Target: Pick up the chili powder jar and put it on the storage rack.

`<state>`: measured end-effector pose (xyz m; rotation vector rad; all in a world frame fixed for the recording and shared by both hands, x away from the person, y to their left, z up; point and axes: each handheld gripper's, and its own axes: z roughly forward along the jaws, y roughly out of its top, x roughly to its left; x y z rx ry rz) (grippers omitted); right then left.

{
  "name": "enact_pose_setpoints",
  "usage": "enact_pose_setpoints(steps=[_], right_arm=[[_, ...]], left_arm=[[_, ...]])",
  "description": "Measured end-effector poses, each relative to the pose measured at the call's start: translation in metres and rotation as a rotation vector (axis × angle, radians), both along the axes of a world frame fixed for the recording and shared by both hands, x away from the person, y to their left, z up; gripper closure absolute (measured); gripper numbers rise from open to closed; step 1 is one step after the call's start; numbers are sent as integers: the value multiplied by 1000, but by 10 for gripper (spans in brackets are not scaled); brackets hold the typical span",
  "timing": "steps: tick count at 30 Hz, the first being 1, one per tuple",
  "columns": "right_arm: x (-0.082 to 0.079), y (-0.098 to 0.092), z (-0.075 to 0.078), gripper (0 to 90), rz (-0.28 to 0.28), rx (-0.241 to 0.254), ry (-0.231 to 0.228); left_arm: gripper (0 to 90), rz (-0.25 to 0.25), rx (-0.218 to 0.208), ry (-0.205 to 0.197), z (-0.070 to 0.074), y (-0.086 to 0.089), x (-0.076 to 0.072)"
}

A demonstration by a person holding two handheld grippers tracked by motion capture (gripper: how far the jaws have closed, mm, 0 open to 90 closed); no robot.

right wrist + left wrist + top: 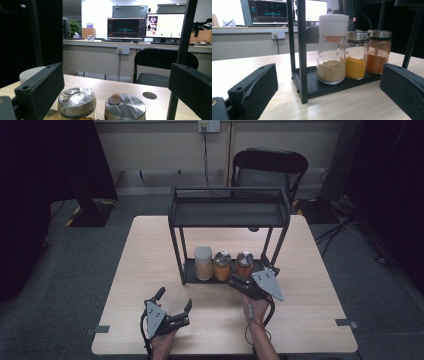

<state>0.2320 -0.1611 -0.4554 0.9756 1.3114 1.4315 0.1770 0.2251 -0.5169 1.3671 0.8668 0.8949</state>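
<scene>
Black rack [228,212] mid-frame, three spice jars [222,265] on its base; left gripper [174,298] and right gripper [235,281] both gape, empty.

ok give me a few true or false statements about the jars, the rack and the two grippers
1. Three jars stand on the rack's bottom shelf. True.
2. The white-lidded jar holds red powder. False: its powder is tan; the jar with the reddish-orange powder has a metal lid.
3. The left gripper is open and holds nothing. True.
4. The rack's top shelf carries a jar. False: no jar stands on it.
5. The right gripper is nearer the jars than the left one. True: it is right in front of the bottom shelf.
6. The yellow-powder jar stands at one end of the row. False: it is the middle one.
</scene>
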Motion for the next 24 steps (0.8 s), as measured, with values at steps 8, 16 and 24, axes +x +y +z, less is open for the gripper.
enact_pose_setpoints(steps=[8, 16, 24], right_arm=[[-8, -5, 0, 0, -23, -6, 2], [-17, -13, 9, 0, 5, -7, 14], [-24, -21, 10, 0, 29, -8, 25]], left_arm=[[10, 0, 0, 0, 0, 0, 0], [10, 1, 0, 0, 0, 0, 0], [10, 2, 0, 0, 0, 0, 0]])
